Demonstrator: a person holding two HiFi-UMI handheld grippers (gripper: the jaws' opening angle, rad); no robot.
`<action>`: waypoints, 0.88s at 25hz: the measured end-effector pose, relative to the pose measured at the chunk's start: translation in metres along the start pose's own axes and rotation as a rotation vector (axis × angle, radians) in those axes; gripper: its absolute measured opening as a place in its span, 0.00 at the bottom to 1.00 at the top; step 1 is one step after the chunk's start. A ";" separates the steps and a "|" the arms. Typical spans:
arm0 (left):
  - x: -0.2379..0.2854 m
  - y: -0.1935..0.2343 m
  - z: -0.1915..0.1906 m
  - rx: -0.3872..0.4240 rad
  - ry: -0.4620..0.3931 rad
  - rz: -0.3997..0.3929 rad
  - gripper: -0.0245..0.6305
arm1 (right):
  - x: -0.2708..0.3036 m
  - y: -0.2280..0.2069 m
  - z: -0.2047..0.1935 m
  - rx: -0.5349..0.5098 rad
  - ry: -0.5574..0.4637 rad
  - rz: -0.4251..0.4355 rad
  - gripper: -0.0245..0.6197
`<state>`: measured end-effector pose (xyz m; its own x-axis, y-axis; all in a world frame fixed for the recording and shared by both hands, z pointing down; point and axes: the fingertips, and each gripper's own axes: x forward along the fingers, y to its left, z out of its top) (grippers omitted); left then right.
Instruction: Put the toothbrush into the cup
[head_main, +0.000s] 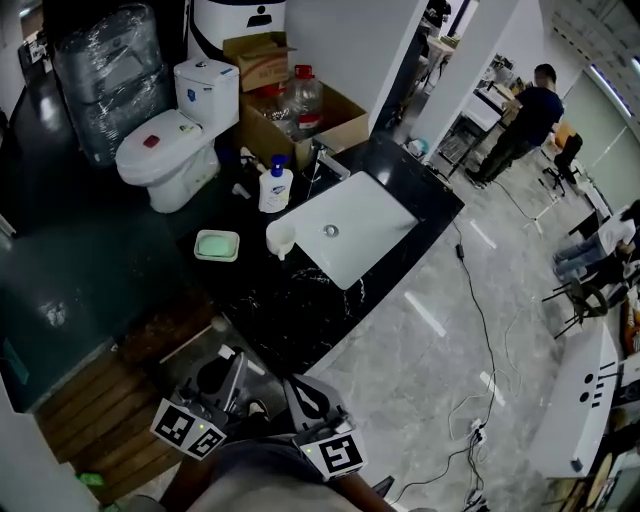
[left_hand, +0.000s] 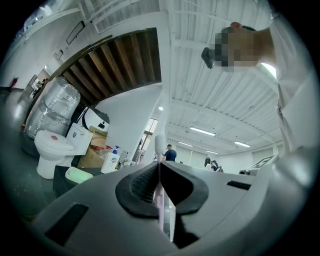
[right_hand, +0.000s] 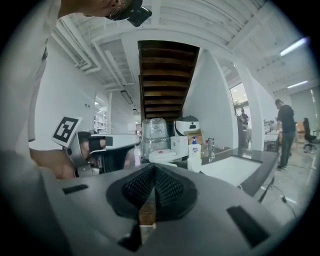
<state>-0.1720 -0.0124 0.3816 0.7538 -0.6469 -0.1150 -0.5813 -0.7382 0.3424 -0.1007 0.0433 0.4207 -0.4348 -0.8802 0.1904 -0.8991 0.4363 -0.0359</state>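
- Stage: the toothbrush (left_hand: 159, 144) is already picked up but not yet delivered. The carry to the cup and the insertion are judged still to be done.
- Left gripper (left_hand: 159, 165): the jaws are closed on the toothbrush handle. The pale shaft is clamped between the pads and the head stands up above the jaw tips.
- Right gripper (right_hand: 154, 170): the jaws are pressed together and nothing is seen between them.
- In the head view both grippers are held low, close to the body and well apart from the black tabletop (head_main: 290, 300).
- Cup (head_main: 281, 238): white, upright on the tabletop, just beside the left corner of the white sink (head_main: 365, 250). No toothbrush is seen in it. Its inside cannot be made out at this range.
- Green soap dish (head_main: 217, 245): near the cup, on its left. Its centre is paler, but the contents cannot be identified.
- Sink: only the drain is seen in the basin.
- Cardboard box (head_main: 335, 125): open, behind the tabletop, with bottles (head_main: 304, 98) standing inside.
- Pump bottle (head_main: 275, 188): upright, between the box and the cup.
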 end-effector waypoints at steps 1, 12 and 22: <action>0.004 0.002 0.001 0.000 0.001 0.001 0.07 | 0.003 -0.003 -0.001 0.003 0.003 0.001 0.05; 0.075 0.020 0.004 0.028 0.011 0.032 0.07 | 0.048 -0.062 0.005 0.086 0.006 0.067 0.05; 0.149 0.032 0.001 0.090 0.008 0.112 0.07 | 0.088 -0.132 0.020 0.047 0.020 0.165 0.05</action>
<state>-0.0779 -0.1325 0.3746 0.6852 -0.7246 -0.0732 -0.6865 -0.6762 0.2673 -0.0214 -0.0953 0.4227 -0.5761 -0.7931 0.1977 -0.8171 0.5650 -0.1144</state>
